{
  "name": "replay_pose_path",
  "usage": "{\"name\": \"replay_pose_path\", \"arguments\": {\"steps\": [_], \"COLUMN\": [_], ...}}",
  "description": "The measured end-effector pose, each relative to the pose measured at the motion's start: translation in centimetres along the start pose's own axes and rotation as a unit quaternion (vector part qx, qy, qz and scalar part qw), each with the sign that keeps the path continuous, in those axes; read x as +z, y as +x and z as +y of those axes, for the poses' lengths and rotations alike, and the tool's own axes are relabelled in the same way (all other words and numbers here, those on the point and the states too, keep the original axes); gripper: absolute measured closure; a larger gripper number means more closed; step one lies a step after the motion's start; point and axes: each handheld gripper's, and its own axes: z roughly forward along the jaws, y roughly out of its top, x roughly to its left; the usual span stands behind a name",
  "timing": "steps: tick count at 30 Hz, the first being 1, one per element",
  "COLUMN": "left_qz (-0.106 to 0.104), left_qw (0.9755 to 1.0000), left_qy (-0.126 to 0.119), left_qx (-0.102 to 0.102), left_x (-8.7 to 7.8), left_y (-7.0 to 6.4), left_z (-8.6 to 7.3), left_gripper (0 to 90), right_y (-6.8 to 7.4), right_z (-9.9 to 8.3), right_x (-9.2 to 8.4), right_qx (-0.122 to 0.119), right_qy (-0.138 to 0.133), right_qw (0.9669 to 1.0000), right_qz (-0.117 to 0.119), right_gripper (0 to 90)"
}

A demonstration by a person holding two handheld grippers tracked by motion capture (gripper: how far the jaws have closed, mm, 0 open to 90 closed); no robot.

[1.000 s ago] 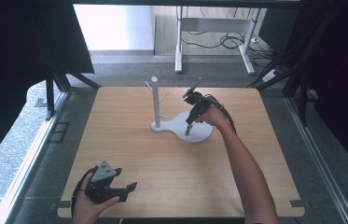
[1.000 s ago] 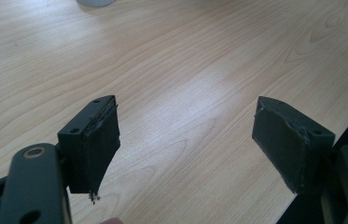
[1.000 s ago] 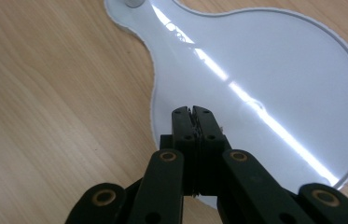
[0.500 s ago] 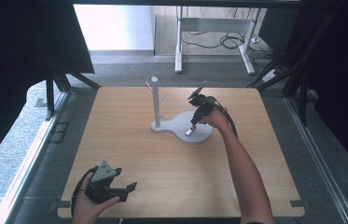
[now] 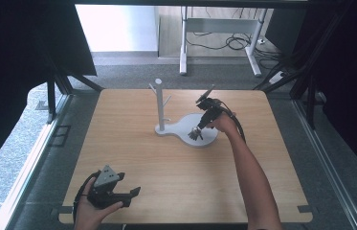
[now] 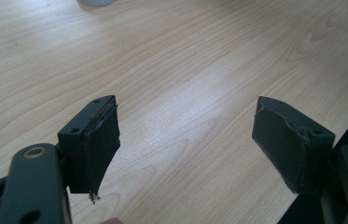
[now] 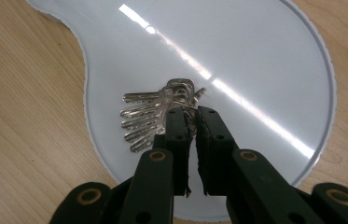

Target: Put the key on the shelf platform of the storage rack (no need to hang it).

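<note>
Our right claw has come down onto the round end of the white tray, the flat base of the little branched stand. Its jaws have just been easing apart: a narrow slit shows between the pads, with the ring end of the bunch of keys sitting at their tips. We judge this as the bunch being set down and let go, though the pads are so near the ring that we cannot tell whether they have fully come off it.

The keys are silvery, several blades fanned out side by side, lying flat on the glossy tray near its middle.

Our left claw rests at the near edge of the counter, jaws released wide with nothing between them.
</note>
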Motion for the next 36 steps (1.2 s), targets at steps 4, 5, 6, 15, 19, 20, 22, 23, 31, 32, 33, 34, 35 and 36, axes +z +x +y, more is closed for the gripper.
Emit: {"name": "replay_pose_path", "arguments": {"steps": [4, 5, 6, 15, 19, 20, 22, 23, 31, 32, 33, 34, 35, 36], "left_qz": [0.000, -0.001, -0.001, -0.004, -0.007, -0.008, -0.008, -0.007, -0.007, -0.007, -0.007, -0.007, -0.008, -0.008], "left_qw": [1.0000, 1.0000, 1.0000, 0.9999, 0.9998, 0.9998, 0.9998, 0.9998, 0.9997, 0.9997, 0.9997, 0.9997, 0.9996, 0.9996], "left_qy": [0.001, 0.001, 0.001, 0.004, 0.007, 0.010, 0.010, 0.010, 0.013, 0.013, 0.013, 0.012, 0.013, 0.014], "left_qx": [0.002, 0.002, 0.002, 0.010, 0.015, 0.017, 0.017, 0.017, 0.021, 0.022, 0.021, 0.022, 0.022, 0.023], "left_x": [0.1, 0.1, 0.2, 0.4, 0.8, 0.8, 0.9, 0.9, 1.0, 1.0, 1.1, 1.1, 1.2, 1.2], "left_y": [-0.1, -0.1, -0.2, -0.7, -1.2, -1.2, -1.3, -1.4, -1.6, -1.7, -1.7, -1.8, -1.8, -1.8], "left_z": [0.0, 0.0, 0.1, 0.3, 0.4, 0.4, 0.4, 0.4, 0.5, 0.5, 0.6, 0.6, 0.6, 0.6], "left_gripper": [23.5, 23.4, 23.5, 23.4, 23.4, 23.4, 23.4, 23.4, 23.5, 23.4, 23.4, 23.4, 23.4, 23.4], "right_y": [0.0, -0.1, -0.1, 0.0, 0.2, 0.4, 0.8, 0.9, 2.2, 2.3, 2.4, 2.5, 2.6, 2.7], "right_z": [-0.3, -0.4, -0.6, -2.7, -4.2, -4.4, -5.1, -5.5, -8.8, -9.4, -9.7, -10.3, -10.7, -11.2], "right_x": [-0.6, -0.8, -1.0, -2.9, -3.8, -3.8, -4.2, -4.4, -5.7, -5.9, -6.0, -6.3, -6.4, -6.6], "right_qx": [-0.004, -0.008, -0.007, -0.012, -0.018, -0.017, -0.025, -0.029, -0.046, -0.046, -0.049, -0.050, -0.053, -0.056], "right_qy": [-0.007, -0.010, -0.015, -0.053, -0.071, -0.073, -0.081, -0.083, -0.115, -0.121, -0.125, -0.129, -0.130, -0.134], "right_qw": [1.0000, 0.9999, 0.9998, 0.9985, 0.9972, 0.9970, 0.9962, 0.9959, 0.9921, 0.9914, 0.9907, 0.9902, 0.9899, 0.9892], "right_qz": [-0.005, -0.007, -0.006, 0.006, 0.018, 0.017, 0.019, 0.021, 0.021, 0.021, 0.021, 0.018, 0.017, 0.013], "right_gripper": [76.7, 76.1, 75.2, 60.2, 54.5, 53.8, 52.2, 51.0, 46.6, 46.3, 45.9, 45.1, 45.0, 45.0]}}
